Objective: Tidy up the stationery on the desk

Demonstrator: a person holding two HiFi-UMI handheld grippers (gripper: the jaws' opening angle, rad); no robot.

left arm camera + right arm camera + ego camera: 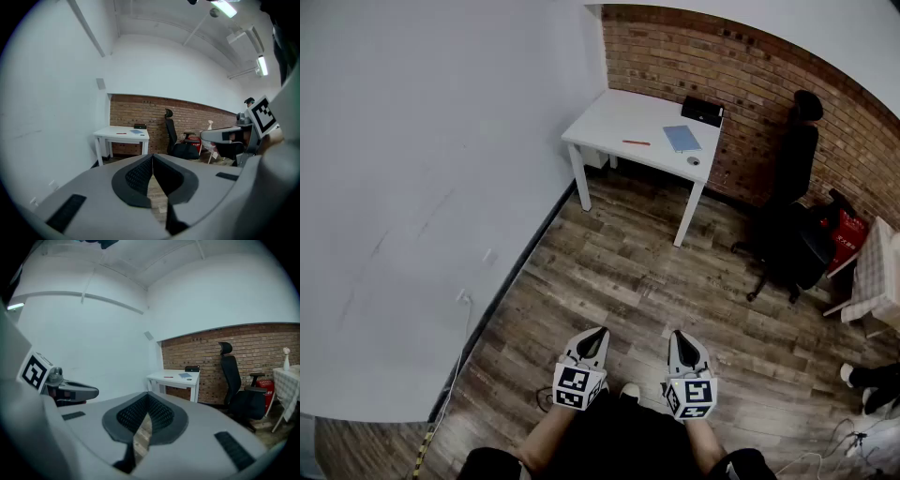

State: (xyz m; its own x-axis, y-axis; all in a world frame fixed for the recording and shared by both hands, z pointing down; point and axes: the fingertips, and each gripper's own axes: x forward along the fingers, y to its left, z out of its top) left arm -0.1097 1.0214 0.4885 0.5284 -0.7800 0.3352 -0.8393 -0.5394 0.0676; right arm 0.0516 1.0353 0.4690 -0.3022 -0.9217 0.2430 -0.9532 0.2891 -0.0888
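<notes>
Left claw [601,331], right claw [677,334]; far-off desk [619,117], chair [797,178]

Nothing actually readable here, tbh. The only print is the black-and-white square markers on the left gripper [602,331] and right gripper [677,334], and those are patterns, not letters or numbers. A red object [849,238] has pale marks, too small to read.

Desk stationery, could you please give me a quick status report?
Grippers: left gripper shut, empty; right gripper shut, empty. On white desk across the room: red pen, blue notebook, black box. In between: wood floor; office chair beside desk.
</notes>
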